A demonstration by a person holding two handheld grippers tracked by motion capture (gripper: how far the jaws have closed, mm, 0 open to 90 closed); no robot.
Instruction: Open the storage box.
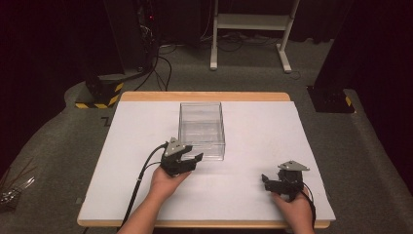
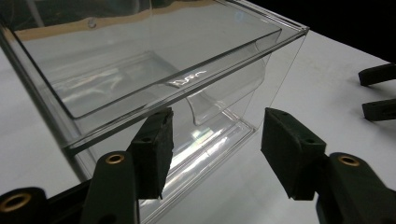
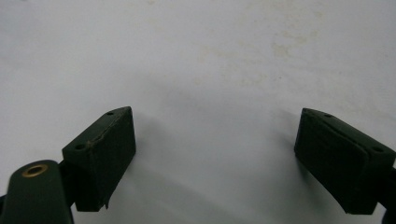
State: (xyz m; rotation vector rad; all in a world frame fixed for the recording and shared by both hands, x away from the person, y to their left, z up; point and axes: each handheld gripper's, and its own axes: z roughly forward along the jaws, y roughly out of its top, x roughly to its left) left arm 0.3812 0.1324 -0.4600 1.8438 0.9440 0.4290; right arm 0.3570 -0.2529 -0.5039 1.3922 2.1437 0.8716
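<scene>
No legible text, label or number shows anywhere. The clear box (image 2: 177,79) carries a small raised mark on its near rim (too blurred to read), near the middle of the left gripper view.

A clear box (image 1: 201,129) sits on the white table (image 1: 253,195) (wood-edged), with black grippers.

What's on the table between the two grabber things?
Nothing. In the high view, only bare white table lies between the left gripper and the right gripper.
</scene>
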